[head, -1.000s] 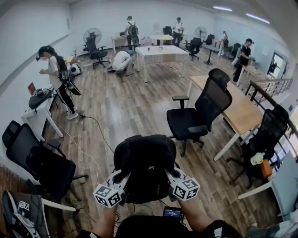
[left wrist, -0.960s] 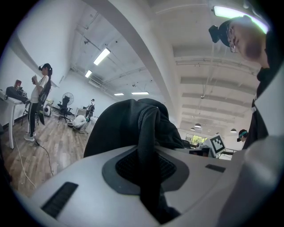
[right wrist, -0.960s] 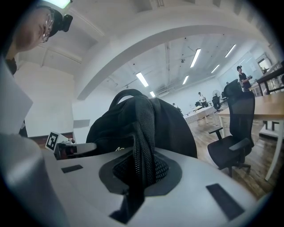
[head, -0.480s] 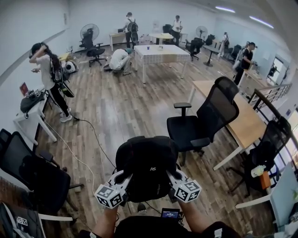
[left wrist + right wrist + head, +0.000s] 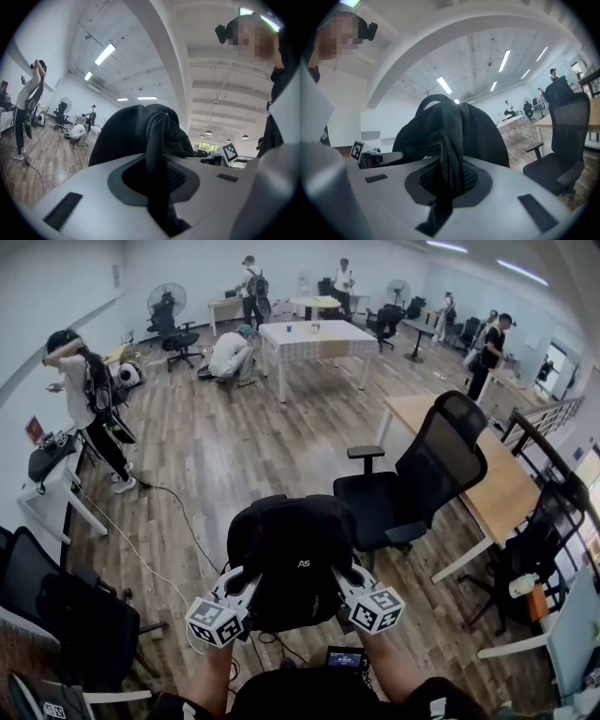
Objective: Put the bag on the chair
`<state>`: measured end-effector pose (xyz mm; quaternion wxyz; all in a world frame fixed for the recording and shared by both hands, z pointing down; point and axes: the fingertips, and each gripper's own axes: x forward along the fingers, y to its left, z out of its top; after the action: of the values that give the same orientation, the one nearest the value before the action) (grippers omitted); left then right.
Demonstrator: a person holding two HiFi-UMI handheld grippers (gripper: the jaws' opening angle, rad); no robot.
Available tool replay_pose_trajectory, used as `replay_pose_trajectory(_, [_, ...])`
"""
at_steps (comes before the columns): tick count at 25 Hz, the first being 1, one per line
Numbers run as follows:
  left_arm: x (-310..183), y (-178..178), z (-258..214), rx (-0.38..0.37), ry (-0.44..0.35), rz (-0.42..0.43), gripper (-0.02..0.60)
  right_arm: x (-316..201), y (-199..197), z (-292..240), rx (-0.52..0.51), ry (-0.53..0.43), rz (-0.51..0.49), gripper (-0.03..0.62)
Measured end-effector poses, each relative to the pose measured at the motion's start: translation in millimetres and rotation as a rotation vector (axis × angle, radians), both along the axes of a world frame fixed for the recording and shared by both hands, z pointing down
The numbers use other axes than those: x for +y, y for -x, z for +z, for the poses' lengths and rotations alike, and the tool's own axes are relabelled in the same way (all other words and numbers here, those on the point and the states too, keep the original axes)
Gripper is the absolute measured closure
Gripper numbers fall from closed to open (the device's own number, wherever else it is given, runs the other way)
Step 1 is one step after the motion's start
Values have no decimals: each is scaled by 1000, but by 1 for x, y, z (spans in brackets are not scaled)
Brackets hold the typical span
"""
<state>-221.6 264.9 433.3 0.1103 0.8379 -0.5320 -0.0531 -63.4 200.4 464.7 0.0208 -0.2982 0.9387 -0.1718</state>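
**Black fabric backpack (image 5: 292, 559) bound for black mesh office chair (image 5: 405, 493)**

Held in mid-air by a strap each side, left tongs (image 5: 242, 582) and right tongs (image 5: 343, 577) both clenched, weight shared evenly; seat empty just ahead, right.

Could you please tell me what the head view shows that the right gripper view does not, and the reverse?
Only the head view shows the kneeling person and the standing person near the left wall. Only the right gripper view shows the long ceiling lights and the right tongs shut on the black mesh strap. Both show the black fabric backpack carrying that strap, the black mesh office chair and the light wooden desk.
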Motion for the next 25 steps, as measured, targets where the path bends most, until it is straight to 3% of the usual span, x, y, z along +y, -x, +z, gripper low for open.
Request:
replay_pose_trajectory(9, [-102,6,3,-35,24,-73,531,-105,10,5,19,-8,-13,569])
replay_pose_trajectory(25, [-278,-3,-18,10,15,-183,531,-299,9,-24,10,-48,-141,569])
